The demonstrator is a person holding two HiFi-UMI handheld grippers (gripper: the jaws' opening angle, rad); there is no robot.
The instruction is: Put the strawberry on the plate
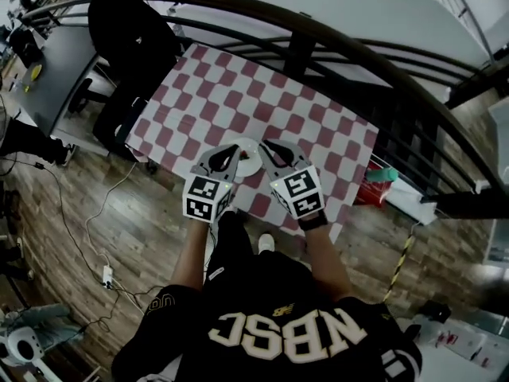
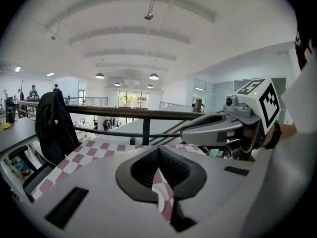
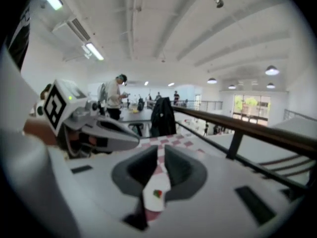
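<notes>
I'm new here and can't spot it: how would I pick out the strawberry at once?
Find the table with the red-and-white checkered cloth by the dark railing. Near the person's edge of it lies a round white plate, and the strawberry sits on it: small, red with a green top, the only thing on the plate.

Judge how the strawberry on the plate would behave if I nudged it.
The strawberry looks small and rounded, so it would probably roll rather than slide. Being so small, it is likely light and easily shifted. The plate looks smooth and shallow, so it may hardly stop it.
</notes>
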